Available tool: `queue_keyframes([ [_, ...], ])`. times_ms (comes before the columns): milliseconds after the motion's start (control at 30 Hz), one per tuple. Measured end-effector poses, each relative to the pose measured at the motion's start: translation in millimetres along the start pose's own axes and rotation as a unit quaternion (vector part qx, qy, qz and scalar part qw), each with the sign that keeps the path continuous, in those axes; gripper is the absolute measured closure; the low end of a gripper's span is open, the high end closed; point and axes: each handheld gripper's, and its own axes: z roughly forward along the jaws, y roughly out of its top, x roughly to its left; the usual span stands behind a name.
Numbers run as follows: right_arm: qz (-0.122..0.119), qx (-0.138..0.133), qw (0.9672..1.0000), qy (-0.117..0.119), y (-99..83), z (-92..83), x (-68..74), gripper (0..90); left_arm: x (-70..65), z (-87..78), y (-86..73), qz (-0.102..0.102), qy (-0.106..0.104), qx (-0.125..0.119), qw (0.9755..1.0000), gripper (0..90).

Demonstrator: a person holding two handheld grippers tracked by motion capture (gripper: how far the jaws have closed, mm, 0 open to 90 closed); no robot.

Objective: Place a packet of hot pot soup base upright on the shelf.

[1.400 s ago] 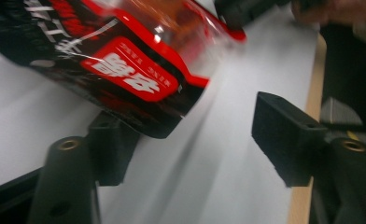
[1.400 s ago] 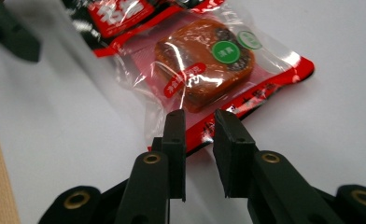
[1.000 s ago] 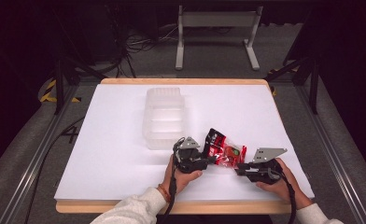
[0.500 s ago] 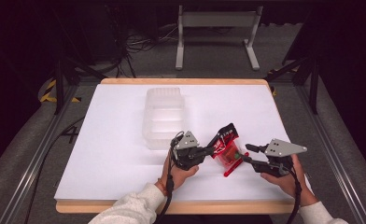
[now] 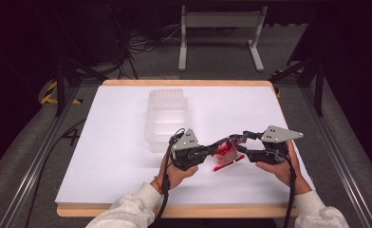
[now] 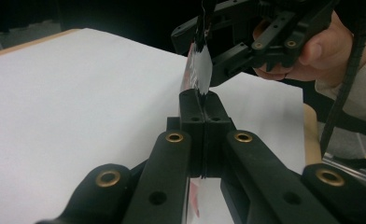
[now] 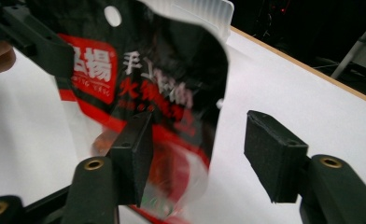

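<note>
A black and red snack packet with white lettering hangs above the white table, between the two grippers. My left gripper is shut on one edge of it; in the left gripper view the thin packet rises from between the shut jaws. My right gripper faces it from the right. Its jaws have just been opening and stand open, with the packet between them: the left pad lies against it, the right pad stands well apart. A red strip lies on the table underneath.
A clear plastic container stands on the table behind the left gripper, its rim also at the top of the right gripper view. Metal stand legs and cables lie on the floor beyond the table's far edge.
Both hands have risen, lifting the packet off the table. The right gripper's jaws have spread apart and let go of the packet. The left gripper has stayed clamped on it.
</note>
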Motion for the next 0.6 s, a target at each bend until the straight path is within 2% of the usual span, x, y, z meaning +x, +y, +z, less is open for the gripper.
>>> queue_keyframes([
  [33, 0.004, -0.004, 1.0000, 0.008, 0.5, 1.3, -0.1, 50.7, 0.5, -0.9, 0.5, 0.003, 0.001, 0.000, 1.0000, 89.9],
  [100, 0.001, -0.010, 0.9999, 0.014, 1.6, 3.1, 2.2, 66.3, 2.0, -2.5, 0.5, 0.003, 0.008, 0.001, 1.0000, 89.8],
  [200, -0.008, -0.013, 0.9997, 0.017, 3.4, 4.3, 6.1, 78.6, 4.9, -5.1, 0.7, 0.002, 0.019, 0.001, 0.9998, 89.8],
  [267, -0.010, -0.012, 0.9997, 0.018, 3.6, 4.9, 6.7, 81.9, 6.6, -6.7, 0.9, -0.003, 0.023, -0.001, 0.9997, 89.8],
  [333, -0.017, -0.009, 0.9996, 0.023, 4.6, 5.8, 9.8, 90.0, 9.2, -9.3, 1.5, -0.004, 0.028, -0.002, 0.9996, 89.7],
  [467, -0.020, -0.008, 0.9993, 0.029, 7.0, 5.7, 12.1, 90.0, 14.3, -13.0, 3.5, -0.006, 0.036, -0.005, 0.9993, 89.7],
  [600, -0.021, -0.010, 0.9995, 0.023, 11.0, 7.7, 14.2, 90.0, 17.7, -16.2, 7.9, 0.004, 0.047, -0.002, 0.9989, 89.6],
])
